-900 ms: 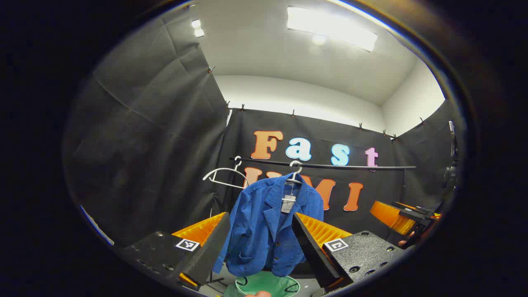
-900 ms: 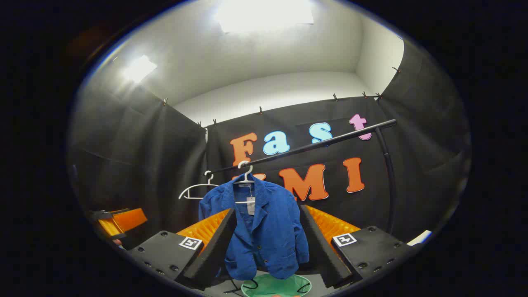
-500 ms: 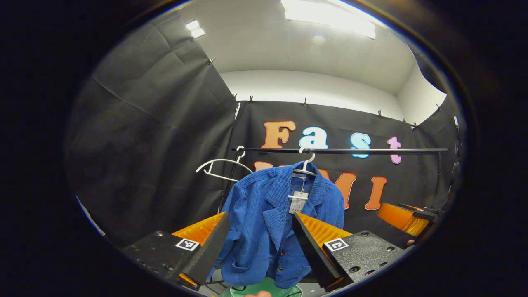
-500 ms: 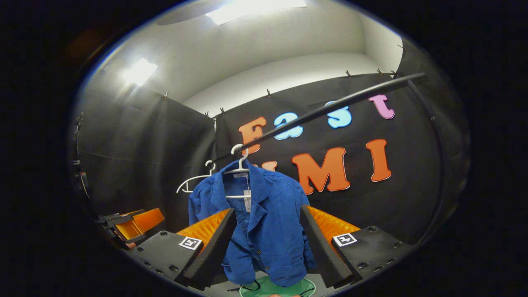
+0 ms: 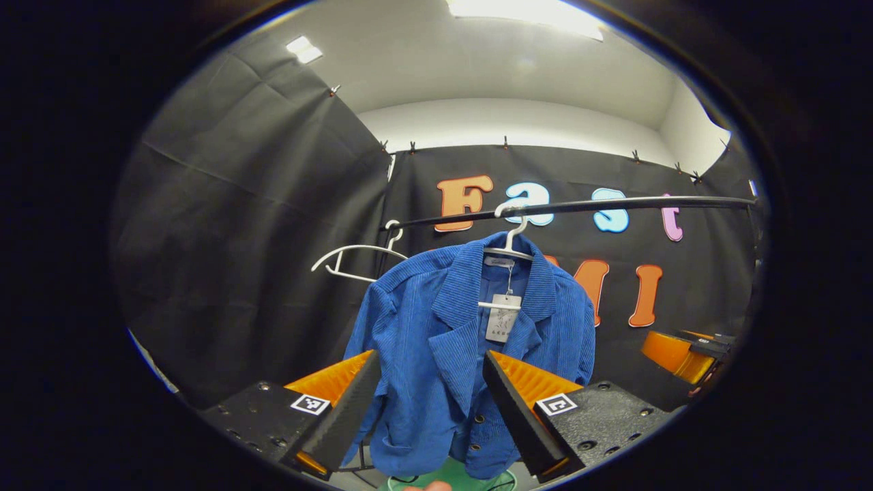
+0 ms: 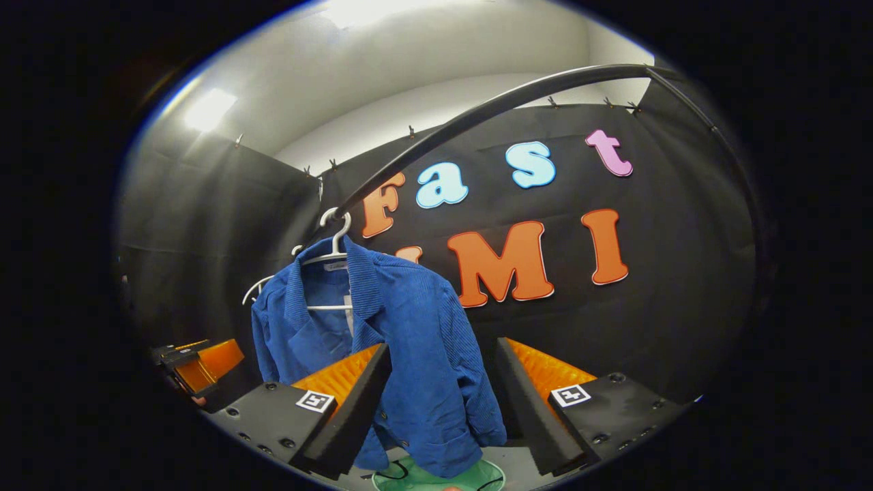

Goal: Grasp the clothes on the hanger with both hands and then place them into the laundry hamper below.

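Left gripper view puts the blue jacket (image 5: 464, 361) dead ahead of you: ribbed corduroy cloth, wide lapels, small dark buttons down the front, a paper tag (image 5: 502, 317) dangling at the collar. It hangs on a thin white hanger (image 5: 510, 247) hooked over a dark round rail (image 5: 614, 203), with a second, bare white hanger (image 5: 354, 258) beside it on the same rail. Below the hem, a sliver of the green laundry hamper (image 5: 450, 481) peeks out, a dark loop handle on its rim.

Your left gripper (image 5: 430, 399) is released, its two wedge-shaped fingers spread wide and framing the jacket's lower front without touching it.

Right gripper view shows the jacket (image 6: 402, 354) from its sleeve side, left of centre, the hamper (image 6: 436, 477) under it. Your right gripper (image 6: 443, 395) is likewise spread, one finger overlapping the jacket's edge in the view; contact I cannot tell. The other gripper (image 6: 201, 365) sits low at the far left.
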`<state>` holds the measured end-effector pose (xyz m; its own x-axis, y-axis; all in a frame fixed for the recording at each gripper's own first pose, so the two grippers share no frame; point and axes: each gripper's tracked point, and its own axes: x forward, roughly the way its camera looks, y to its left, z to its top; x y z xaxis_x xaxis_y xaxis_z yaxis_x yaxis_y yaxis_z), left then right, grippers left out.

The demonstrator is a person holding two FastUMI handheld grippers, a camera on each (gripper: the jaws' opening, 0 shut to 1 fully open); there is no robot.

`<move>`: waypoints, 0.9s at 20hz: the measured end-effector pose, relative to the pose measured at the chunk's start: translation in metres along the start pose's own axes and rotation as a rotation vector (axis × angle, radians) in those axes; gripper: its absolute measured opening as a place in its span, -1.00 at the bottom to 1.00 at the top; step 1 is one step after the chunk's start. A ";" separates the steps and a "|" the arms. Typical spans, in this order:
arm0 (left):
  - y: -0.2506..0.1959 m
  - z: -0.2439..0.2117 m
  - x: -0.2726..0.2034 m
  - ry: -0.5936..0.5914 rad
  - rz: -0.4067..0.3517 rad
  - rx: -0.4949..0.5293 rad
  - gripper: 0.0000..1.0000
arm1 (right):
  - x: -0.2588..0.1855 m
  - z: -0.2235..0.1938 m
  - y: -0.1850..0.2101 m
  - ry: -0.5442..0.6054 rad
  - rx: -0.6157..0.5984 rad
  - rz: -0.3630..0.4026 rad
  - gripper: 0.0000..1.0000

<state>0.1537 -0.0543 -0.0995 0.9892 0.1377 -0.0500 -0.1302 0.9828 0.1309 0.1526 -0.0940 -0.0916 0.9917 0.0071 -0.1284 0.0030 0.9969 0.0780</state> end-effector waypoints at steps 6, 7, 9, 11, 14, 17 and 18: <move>0.002 0.015 0.016 -0.038 -0.060 -0.012 0.83 | -0.009 -0.003 0.013 0.003 -0.058 -0.063 0.99; 0.003 0.014 0.017 -0.042 -0.066 -0.009 0.89 | -0.011 -0.003 0.016 0.002 -0.064 -0.065 0.99; 0.001 0.011 0.021 -0.040 -0.083 -0.003 0.89 | -0.013 -0.003 0.019 -0.002 -0.070 -0.069 0.99; 0.000 0.007 0.024 -0.031 -0.095 -0.011 0.89 | -0.015 -0.005 0.025 0.005 -0.069 -0.061 0.99; 0.002 0.004 0.026 -0.023 -0.096 -0.038 0.83 | -0.016 -0.003 0.028 -0.001 -0.082 -0.054 0.99; 0.012 0.008 0.027 -0.029 -0.073 -0.031 0.83 | -0.012 0.005 0.031 -0.025 -0.105 -0.045 0.86; 0.015 0.010 0.026 -0.033 -0.065 -0.027 0.82 | -0.011 0.008 0.035 -0.039 -0.110 -0.036 0.99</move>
<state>0.1777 -0.0369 -0.0887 0.9973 0.0695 -0.0245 -0.0667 0.9926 0.1012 0.1430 -0.0601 -0.0800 0.9954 -0.0299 -0.0906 0.0268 0.9990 -0.0353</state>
